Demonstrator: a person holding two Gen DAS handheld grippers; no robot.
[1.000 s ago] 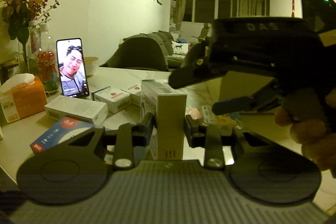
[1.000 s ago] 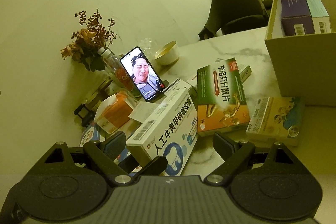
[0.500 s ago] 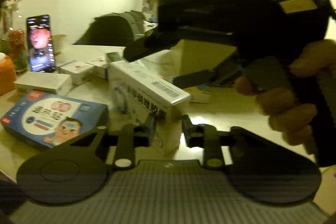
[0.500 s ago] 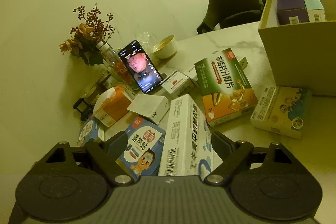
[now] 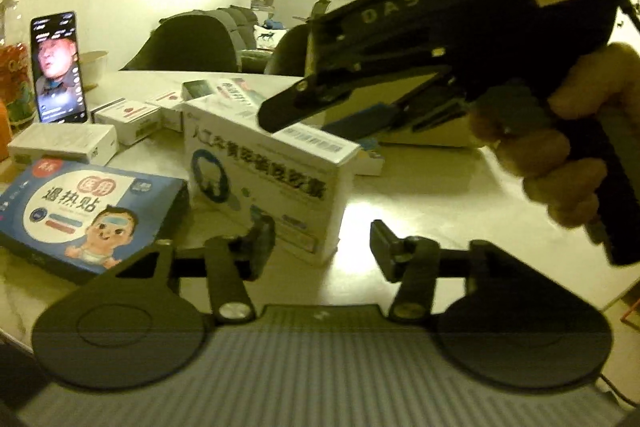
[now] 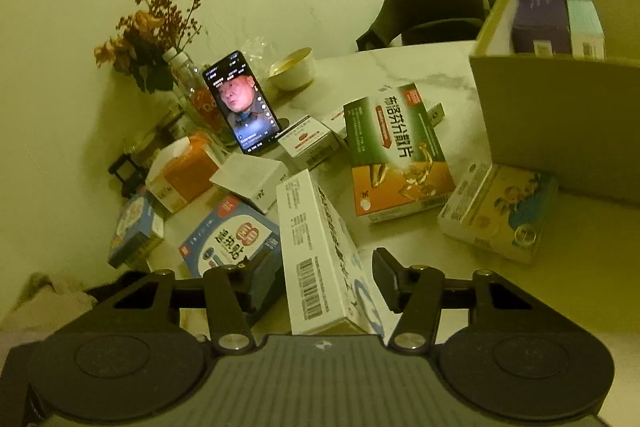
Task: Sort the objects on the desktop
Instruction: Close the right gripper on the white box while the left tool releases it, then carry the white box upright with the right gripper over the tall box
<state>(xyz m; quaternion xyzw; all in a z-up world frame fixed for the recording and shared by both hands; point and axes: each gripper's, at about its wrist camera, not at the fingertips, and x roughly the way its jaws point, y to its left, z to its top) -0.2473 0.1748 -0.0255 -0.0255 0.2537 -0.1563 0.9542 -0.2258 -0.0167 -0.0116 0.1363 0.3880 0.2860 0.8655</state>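
A: Left wrist view first. What are the jaws doing?

B: The left gripper (image 5: 322, 247) has just been opening. Its fingers stand apart with a gap on the right side, so they no longer press the white box (image 5: 268, 171). The box sits on the table (image 5: 440, 195) with its near corner between them.

A: Anything else there?

B: The right gripper (image 5: 360, 115) reaches over the box from the right, held by a hand (image 5: 560, 163). A blue box (image 5: 88, 211) lies to the left, and a phone (image 5: 58, 67) stands behind it.

A: And the right wrist view?

B: The right gripper (image 6: 322, 281) has just been closing, with the white box (image 6: 320, 259) between its fingers. The right finger (image 6: 386, 279) touches it. Whether the left one does, I cannot tell. A green box (image 6: 396, 151) and a carton (image 6: 560, 123) lie beyond.
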